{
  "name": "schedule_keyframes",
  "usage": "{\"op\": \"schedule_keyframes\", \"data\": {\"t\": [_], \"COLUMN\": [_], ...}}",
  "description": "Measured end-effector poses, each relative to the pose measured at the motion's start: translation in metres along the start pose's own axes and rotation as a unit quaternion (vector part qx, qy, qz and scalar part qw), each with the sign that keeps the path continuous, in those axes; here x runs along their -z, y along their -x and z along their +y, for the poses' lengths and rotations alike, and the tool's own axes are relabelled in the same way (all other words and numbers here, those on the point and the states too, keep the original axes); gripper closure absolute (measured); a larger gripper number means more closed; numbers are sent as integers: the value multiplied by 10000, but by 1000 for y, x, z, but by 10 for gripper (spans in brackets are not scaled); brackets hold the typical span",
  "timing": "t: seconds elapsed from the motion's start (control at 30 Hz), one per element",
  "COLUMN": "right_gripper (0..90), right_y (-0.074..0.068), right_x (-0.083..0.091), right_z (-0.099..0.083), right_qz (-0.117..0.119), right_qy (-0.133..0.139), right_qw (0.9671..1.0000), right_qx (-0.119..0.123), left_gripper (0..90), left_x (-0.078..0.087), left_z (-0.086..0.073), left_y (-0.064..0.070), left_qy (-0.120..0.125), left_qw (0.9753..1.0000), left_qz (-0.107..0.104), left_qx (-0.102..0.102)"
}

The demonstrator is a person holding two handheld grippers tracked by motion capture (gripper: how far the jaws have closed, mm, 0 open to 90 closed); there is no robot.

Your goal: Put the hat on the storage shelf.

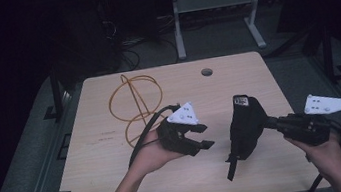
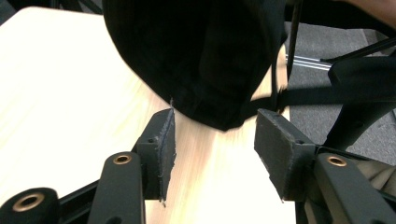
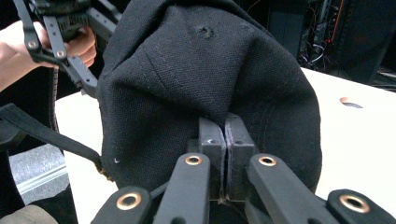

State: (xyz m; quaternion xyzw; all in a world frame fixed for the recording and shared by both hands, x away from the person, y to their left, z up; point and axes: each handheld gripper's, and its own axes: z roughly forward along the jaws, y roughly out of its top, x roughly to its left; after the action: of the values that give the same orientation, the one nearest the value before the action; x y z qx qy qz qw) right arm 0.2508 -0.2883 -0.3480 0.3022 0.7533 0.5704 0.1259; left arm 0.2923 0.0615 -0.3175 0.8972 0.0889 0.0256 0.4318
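A black cap [image 1: 246, 124] is held above the worktop [image 1: 120, 184], right of its middle and toward the near edge, well clear of the far edge. It is gripped by the right gripper [image 1: 269, 122], whose fingers [image 3: 211, 140] are seen in the right gripper view clenched together on a fold of the cap's fabric, the pads pressed flat against each other. The cap hangs with its crown turned toward the left gripper, and a strap [image 1: 230, 164] dangles from its lower end toward the near edge. In the right gripper view the strap [image 3: 42, 132] runs off to the left of the cap [image 3: 205, 79].

The left gripper [image 1: 203, 136] is held in the left hand [image 1: 152, 153] near the middle of the worktop, just beside the cap and apart from it. Its fingers [image 2: 164, 144] are released and spread wide; in the left gripper view the cap's rounded lower edge [image 2: 201, 60] sits beyond the gap between them, touching neither pad. A grey three-cornered plate [image 1: 184, 115] is carried on top of the left gripper, and another [image 1: 330, 103] on the right one, which is held by the right hand [image 1: 324, 154] at the worktop's right edge.

An orange cable [image 1: 136, 103] lies coiled in loops on the worktop toward the far left corner. A round hole [image 1: 207, 72] is seen in the worktop near the far edge.
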Motion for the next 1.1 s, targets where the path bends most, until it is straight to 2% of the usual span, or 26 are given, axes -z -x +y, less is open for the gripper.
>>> {"op": "schedule_keyframes", "data": {"t": [0.03, 0.13, 0.2, 0.43, 0.5, 0.6, 0.7, 0.83, 0.93, 0.97, 1.1], "right_gripper": [882, 882, 883, 882, 882, 882, 882, 882, 881, 881, 881], "right_y": [1, 1, 3, 5, 5, 5, 3, 1, 0, -1, -4], "right_x": [0, 0, -1, -7, -13, -19, -28, -39, -45, -52, -64], "right_z": [5, 9, 17, 37, 48, 59, 72, 88, 95, 102, 114], "right_qz": [0, -25, -41, -8, 6, 41, 102, 184, 234, 298, 384], "right_qy": [-33, -10, 6, 51, 101, 135, 166, 213, 232, 265, 277], "right_qw": [10000, 10000, 10000, 9999, 9998, 9997, 9995, 9990, 9988, 9986, 9982], "right_qx": [28, 17, 64, 124, 159, 193, 256, 350, 375, 354, 381], "left_gripper": [474, 468, 462, 433, 418, 409, 394, 391, 390, 390, 394], "left_x": [2, 3, 4, 7, 8, 8, 5, 3, 3, 2, 1], "left_z": [-8, -15, -26, -49, -58, -68, -76, -84, -87, -90, -98], "left_y": [0, 1, 2, 4, 4, 5, 9, 11, 12, 14, 16], "left_qy": [-10, -19, -29, 6, -23, -34, -65, -73, -136, -141, -135], "left_qw": [10000, 10000, 9999, 9997, 9997, 9997, 9997, 9997, 9997, 9997, 9997], "left_qz": [31, 61, 121, 137, 188, 108, 176, 165, 168, 183, 191], "left_qx": [23, 53, 80, 193, 159, 197, 149, 158, 95, 75, 120]}}
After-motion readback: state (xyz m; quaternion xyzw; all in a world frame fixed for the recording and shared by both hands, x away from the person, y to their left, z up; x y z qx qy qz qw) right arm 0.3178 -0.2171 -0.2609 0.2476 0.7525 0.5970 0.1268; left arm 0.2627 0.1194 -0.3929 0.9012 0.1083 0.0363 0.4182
